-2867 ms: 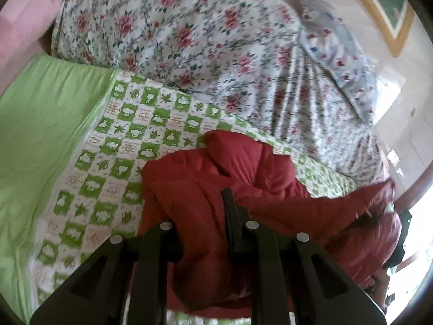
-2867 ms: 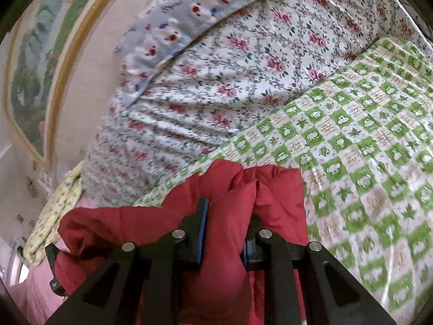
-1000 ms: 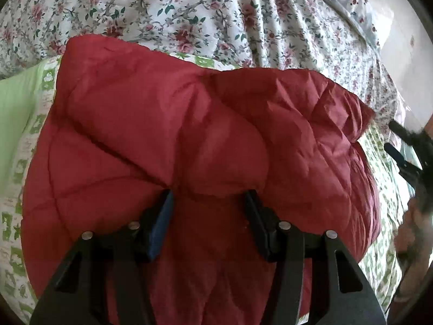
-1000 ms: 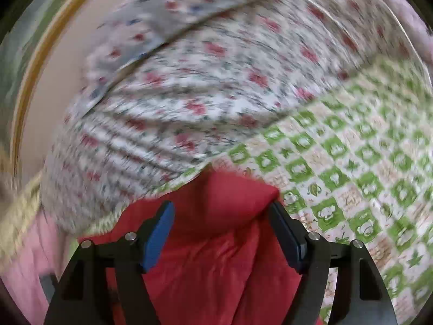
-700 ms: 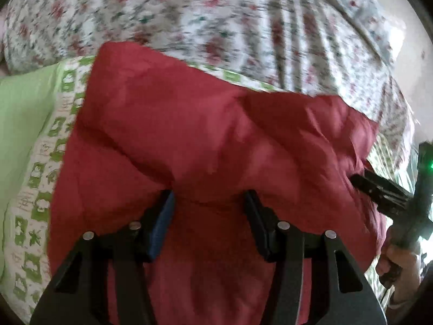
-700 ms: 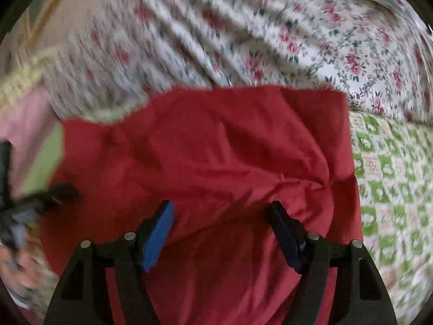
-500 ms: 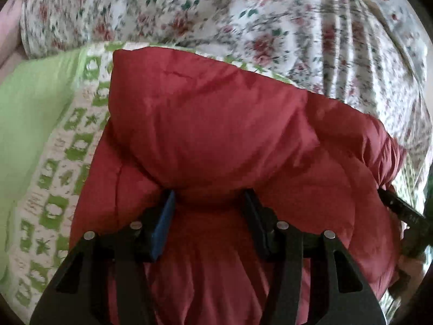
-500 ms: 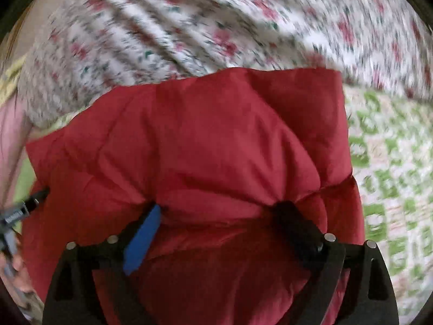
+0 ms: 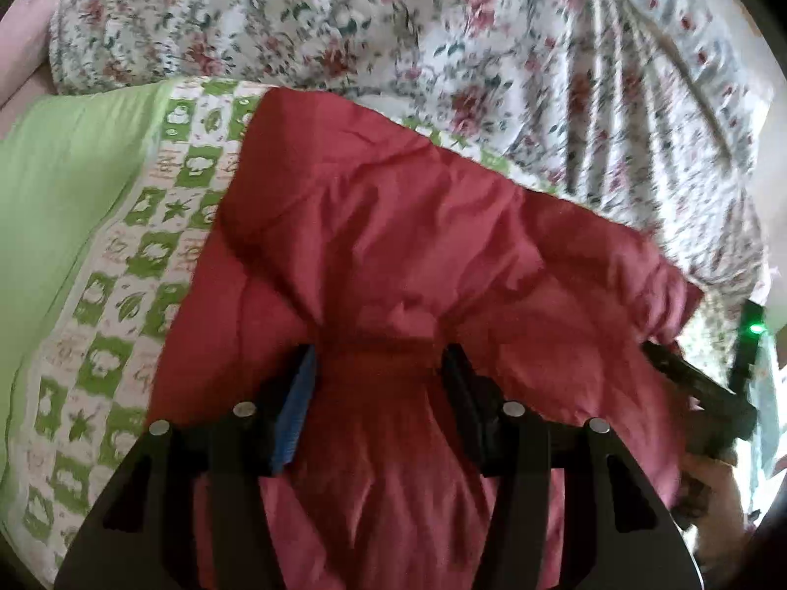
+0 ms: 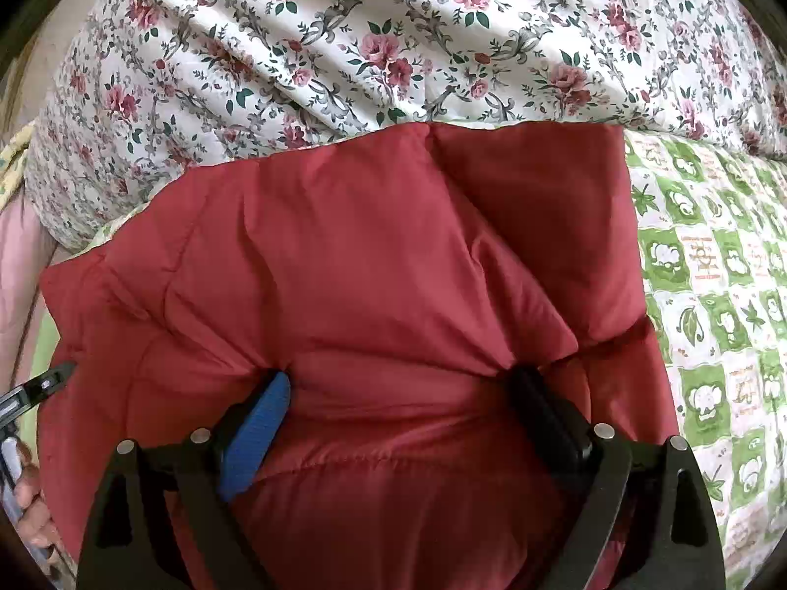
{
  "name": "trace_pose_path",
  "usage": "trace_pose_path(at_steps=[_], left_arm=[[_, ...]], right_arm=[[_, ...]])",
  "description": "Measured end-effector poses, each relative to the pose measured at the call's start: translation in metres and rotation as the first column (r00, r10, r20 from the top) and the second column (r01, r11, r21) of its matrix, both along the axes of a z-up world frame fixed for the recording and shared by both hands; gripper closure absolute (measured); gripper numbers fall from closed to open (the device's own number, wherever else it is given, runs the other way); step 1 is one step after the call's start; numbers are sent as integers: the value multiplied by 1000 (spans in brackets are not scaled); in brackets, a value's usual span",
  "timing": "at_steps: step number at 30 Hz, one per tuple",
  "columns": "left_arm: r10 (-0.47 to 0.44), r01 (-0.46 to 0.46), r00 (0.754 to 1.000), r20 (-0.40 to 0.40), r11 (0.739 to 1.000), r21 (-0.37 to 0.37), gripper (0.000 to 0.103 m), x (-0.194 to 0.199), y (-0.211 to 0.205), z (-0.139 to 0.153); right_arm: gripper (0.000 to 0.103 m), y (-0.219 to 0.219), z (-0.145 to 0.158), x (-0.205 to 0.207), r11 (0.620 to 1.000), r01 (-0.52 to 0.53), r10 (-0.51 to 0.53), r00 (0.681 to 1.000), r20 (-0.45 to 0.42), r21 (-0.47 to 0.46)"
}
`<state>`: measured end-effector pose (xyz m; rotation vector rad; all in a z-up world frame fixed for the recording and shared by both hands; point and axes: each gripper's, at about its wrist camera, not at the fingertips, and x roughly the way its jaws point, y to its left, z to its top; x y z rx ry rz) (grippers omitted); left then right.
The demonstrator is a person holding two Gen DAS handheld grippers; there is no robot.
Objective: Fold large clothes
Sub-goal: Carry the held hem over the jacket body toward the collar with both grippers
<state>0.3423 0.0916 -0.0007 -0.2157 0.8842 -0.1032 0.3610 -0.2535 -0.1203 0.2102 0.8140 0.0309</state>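
Note:
A padded red jacket lies bunched on the bed and fills the middle of both views. My left gripper is shut on a gathered fold of it, and the cloth puckers between the pads. In the right wrist view the jacket shows its quilted panels. My right gripper stands wide open and is pushed down into the jacket, with a thick bulge of cloth between its jaws. The right gripper's tip also shows at the jacket's right edge, and the left gripper's tip at its left edge.
A rose-patterned quilt is heaped just beyond the jacket. Under the jacket the bed has a green-and-white checked sheet, with a plain green cloth at the left. A person's hand holds the right gripper.
My right gripper swung from the jacket's corner over its broad back, dropped onto it, and its jaws widened. My left gripper shifted sideways, still gripping the same fold.

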Motion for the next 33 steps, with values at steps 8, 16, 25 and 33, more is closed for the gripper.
trace_pose_path(at_steps=[8,16,25,33], left_arm=[[7,-6,1000,25,1000,-28,51,-30,26,16],[23,-22,999,30,999,-39,51,-45,48,14],[28,-26,1000,9,991,-133,40,-48,74,1],[1,-13,999,-49,971,-240,24,-41,87,-20]], right_arm=[[10,-2,21,-25,1000,-17,16,999,43,21],[10,-12,39,-77,998,-58,55,995,87,32],[10,-56,26,-109,996,16,-21,999,49,86],[10,-76,9,-111,980,38,-39,999,2,196]])
